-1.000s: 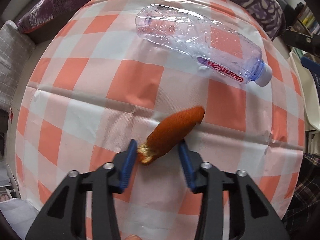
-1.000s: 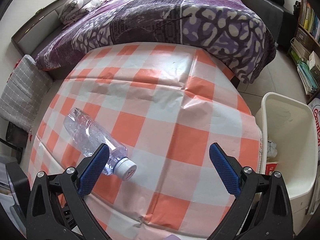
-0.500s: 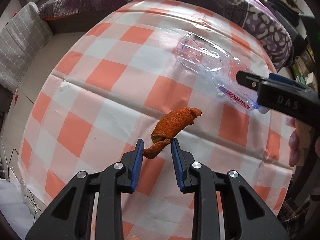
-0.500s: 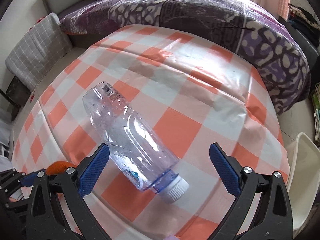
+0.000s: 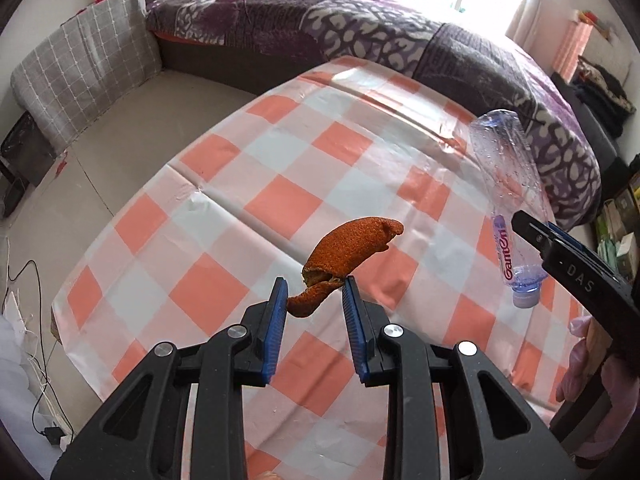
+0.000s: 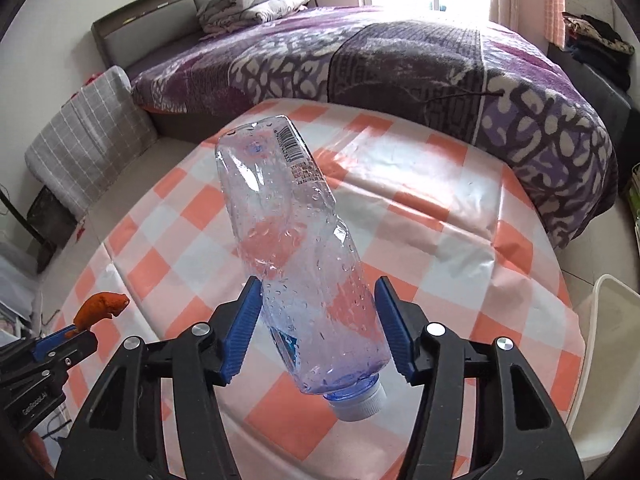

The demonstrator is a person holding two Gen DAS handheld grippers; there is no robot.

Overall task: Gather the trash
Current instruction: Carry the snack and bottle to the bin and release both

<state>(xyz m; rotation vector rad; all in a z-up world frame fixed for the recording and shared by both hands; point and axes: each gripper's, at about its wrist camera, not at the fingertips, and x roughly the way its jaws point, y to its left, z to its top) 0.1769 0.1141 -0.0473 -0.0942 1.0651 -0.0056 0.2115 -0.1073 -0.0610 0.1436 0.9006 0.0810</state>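
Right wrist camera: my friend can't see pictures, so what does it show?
The right gripper squeezes a clear plastic bottle, white cap pointing down, above a table with an orange-and-white checked cloth. At the far left, the left gripper holds a piece of orange peel. A purple-covered bed stands behind.

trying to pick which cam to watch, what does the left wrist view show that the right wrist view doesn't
Only the left wrist view: the left gripper close up, shut on the orange peel, and the brand lettering on the plastic bottle.

Only the right wrist view: the right gripper, its jaws having just closed in onto the bottle, the bottle's barcode, and the rim of a white bin at the right edge.

Both: peel and bottle held above the checked tablecloth, with the purple bedspread behind.
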